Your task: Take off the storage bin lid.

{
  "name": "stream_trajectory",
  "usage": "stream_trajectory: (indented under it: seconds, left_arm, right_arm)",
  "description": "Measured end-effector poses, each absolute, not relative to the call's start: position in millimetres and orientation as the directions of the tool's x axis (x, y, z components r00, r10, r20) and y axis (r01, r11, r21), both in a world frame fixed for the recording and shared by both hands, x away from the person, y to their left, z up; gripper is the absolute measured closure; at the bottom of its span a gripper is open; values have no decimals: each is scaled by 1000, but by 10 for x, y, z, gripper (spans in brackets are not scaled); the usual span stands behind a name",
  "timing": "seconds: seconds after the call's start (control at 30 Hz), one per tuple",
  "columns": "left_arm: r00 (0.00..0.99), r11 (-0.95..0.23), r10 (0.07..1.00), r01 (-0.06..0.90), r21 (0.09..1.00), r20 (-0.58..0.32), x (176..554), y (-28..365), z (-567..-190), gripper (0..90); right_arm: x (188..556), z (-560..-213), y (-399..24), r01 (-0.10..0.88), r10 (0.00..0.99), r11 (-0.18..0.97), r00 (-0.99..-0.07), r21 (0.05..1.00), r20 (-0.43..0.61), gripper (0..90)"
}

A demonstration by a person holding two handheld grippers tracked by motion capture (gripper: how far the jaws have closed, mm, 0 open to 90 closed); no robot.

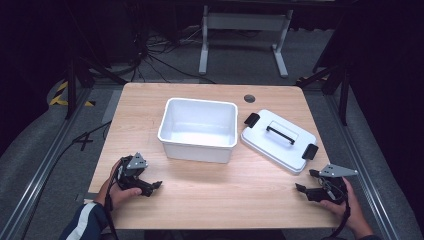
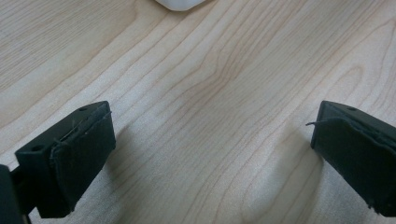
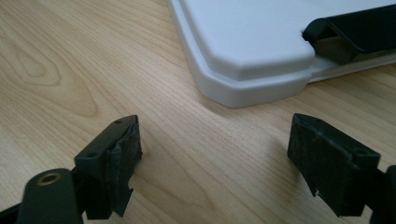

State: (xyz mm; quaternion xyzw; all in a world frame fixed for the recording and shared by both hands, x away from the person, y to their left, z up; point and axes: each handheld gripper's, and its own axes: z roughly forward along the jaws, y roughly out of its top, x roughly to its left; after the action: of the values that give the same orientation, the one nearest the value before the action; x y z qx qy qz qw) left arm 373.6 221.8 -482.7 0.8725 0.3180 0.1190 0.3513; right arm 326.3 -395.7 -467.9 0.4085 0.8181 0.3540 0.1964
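A white open box (image 1: 198, 129) stands at the middle of the wooden table (image 1: 210, 200). Its white lid (image 1: 278, 140), with a black handle (image 1: 280, 134) and black side clips, lies flat to the right of it. My left gripper (image 1: 152, 188) rests low at the front left, open, nothing between its jaws; in the left gripper view (image 2: 212, 154) a corner of the box (image 2: 180, 3) peeks at the top. My right gripper (image 1: 304, 181) is open at the front right, just short of the lid's near corner (image 3: 247, 56), where a black clip (image 3: 350, 35) shows.
A round cable hole (image 1: 249, 98) sits near the table's far edge. Beyond the table stand a white frame (image 1: 245, 30) and loose cables (image 1: 160, 50) on the grey floor. Bare wood lies between the two grippers along the front.
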Motion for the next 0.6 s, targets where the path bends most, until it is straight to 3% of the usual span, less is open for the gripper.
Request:
stream_trajectory:
  seconds: [0.6]
  left_arm:
    - [771,-556,636,470,686,-12,3741,2220,-4822,1]
  right_arm:
    - [3247,-4682,-3953,540,823,401,-567,740,-32,165]
